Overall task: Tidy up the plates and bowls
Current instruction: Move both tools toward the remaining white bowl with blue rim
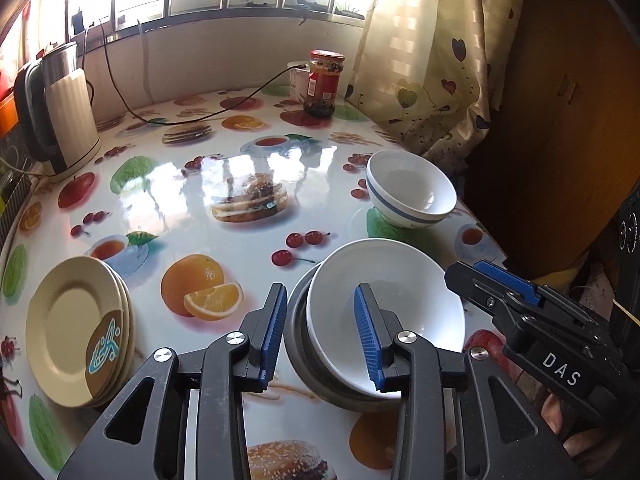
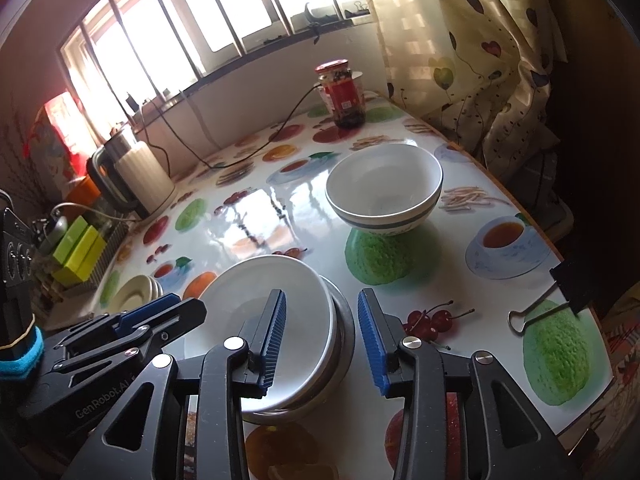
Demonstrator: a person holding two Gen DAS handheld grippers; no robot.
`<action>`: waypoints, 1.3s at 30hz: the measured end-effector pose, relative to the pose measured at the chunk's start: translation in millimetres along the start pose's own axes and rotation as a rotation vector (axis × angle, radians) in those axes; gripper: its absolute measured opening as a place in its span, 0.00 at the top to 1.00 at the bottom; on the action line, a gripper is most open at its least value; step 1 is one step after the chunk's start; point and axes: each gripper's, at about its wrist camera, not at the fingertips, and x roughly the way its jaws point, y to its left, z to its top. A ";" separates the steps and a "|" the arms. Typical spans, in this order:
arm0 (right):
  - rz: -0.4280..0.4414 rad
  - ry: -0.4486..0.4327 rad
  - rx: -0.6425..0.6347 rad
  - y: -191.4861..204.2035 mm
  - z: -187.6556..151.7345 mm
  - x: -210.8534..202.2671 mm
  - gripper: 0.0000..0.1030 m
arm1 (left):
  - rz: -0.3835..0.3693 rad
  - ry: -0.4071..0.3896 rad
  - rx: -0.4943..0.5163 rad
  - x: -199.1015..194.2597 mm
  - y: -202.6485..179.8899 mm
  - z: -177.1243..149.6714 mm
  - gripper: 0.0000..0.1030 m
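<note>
We see a plain white ceramic bowl (image 1: 384,304) nested in a grey metal bowl (image 1: 298,340) near the front of the glossy fruit-printed desk (image 1: 240,184). Both grippers flank this pair. The left gripper (image 1: 321,330) straddles the left rim of the white bowl, one finger outside the grey bowl and one over the white bowl's hollow; its fingers are released, pressing on nothing. The right gripper (image 2: 322,338) straddles the opposite rim in the same way, also released, with the rim standing free between its pads.

The relation we judge to matter next is where the remaining bowl lies. A white ceramic bowl with a blue band (image 2: 384,192) sits alone further back on the desk, beyond the nested pair and toward the curtain side. From the right wrist view it lies almost straight ahead of the fingers, just past the stack; from the left wrist view it lies ahead and well off to the right. So we take the right hand to be the nearer one for it. Being round, it offers no long axis; any part of the rim would serve.

A stack of cream round plates (image 1: 76,328) rests well apart at the left.
</note>
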 end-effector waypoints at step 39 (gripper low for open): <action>-0.103 -0.062 0.040 -41.1 52.7 8.0 0.58 | -0.039 -0.026 0.087 31.0 -27.9 61.9 0.65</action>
